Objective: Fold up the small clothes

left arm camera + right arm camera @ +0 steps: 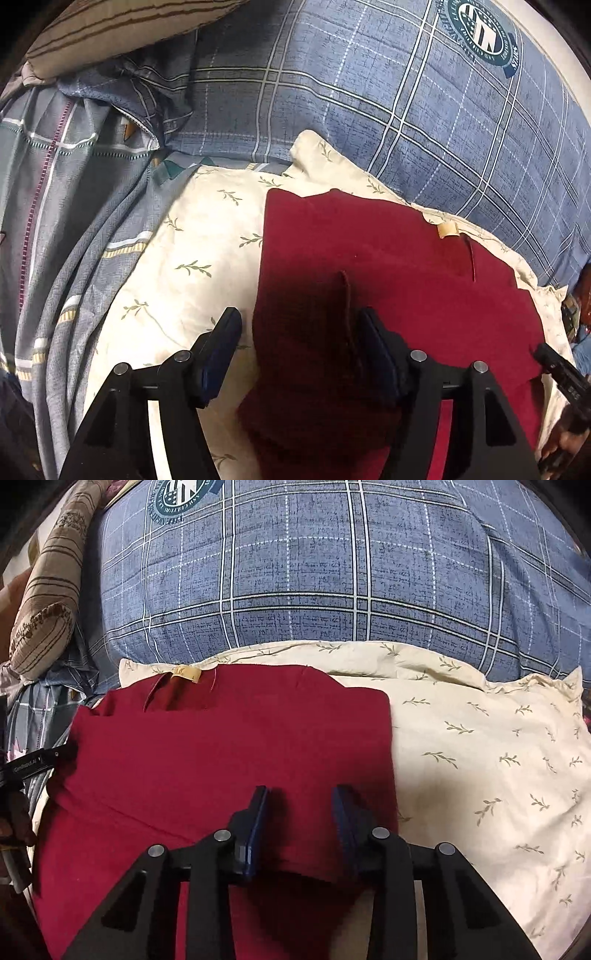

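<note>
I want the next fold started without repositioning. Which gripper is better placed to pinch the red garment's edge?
Left, probably. The left gripper is open with a raised ridge of the red garment standing between its fingers. The right gripper, also open, sits over flat cloth with no raised edge between its fingers.

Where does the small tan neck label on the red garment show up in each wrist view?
Left wrist: tan label sits right of centre, at the red garment's far edge.
Right wrist: tan label sits upper left of centre, at the garment's far edge.
Shared landmark: round crest on the blue plaid bedding.
</note>
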